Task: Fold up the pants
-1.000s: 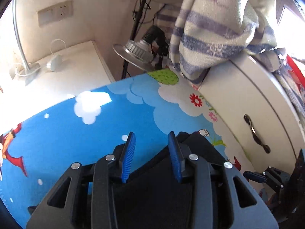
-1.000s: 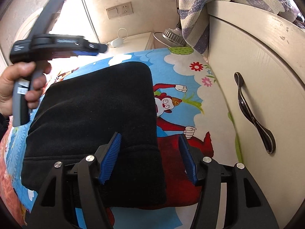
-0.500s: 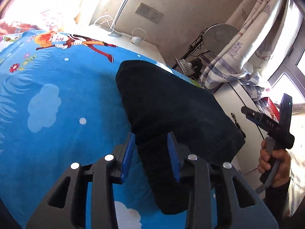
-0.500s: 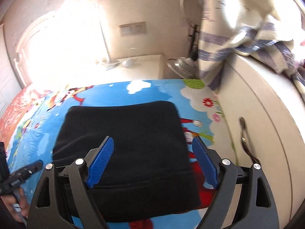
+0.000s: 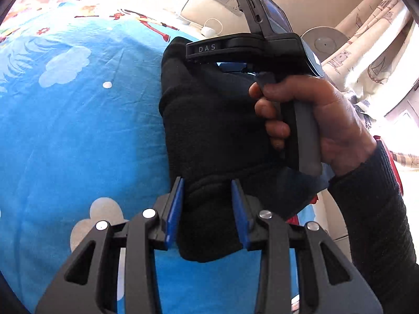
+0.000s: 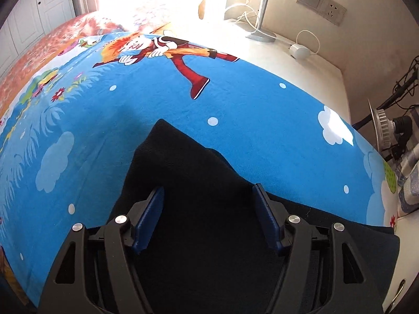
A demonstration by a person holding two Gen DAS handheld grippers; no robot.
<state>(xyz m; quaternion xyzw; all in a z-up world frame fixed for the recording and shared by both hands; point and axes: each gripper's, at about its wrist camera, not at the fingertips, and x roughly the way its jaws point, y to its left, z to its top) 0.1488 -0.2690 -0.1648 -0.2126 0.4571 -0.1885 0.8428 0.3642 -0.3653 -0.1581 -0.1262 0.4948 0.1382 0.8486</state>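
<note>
The black pants [image 5: 209, 120] lie folded into a thick rectangle on the blue cartoon sheet [image 5: 78, 130]. My left gripper [image 5: 207, 204] is open, its blue pads on either side of the near end of the bundle, with no grip on it. The right gripper's body [image 5: 262, 44], held in a hand [image 5: 309, 115], hovers over the far part of the pants. In the right wrist view my right gripper [image 6: 209, 209] is open above the pants [image 6: 196, 170], with black cloth below and between its pads.
A white nightstand [image 6: 301, 60] with a lamp base [image 6: 260, 35] and a charger stands beyond the sheet. A fan [image 5: 324, 41] and curtains [image 5: 374, 60] are at the far right. A red quilt [image 6: 52, 41] lies at the far left.
The right gripper has swung from the pants' right edge to over their far part, now facing the nightstand. The left gripper has stayed open at the near end of the bundle.
</note>
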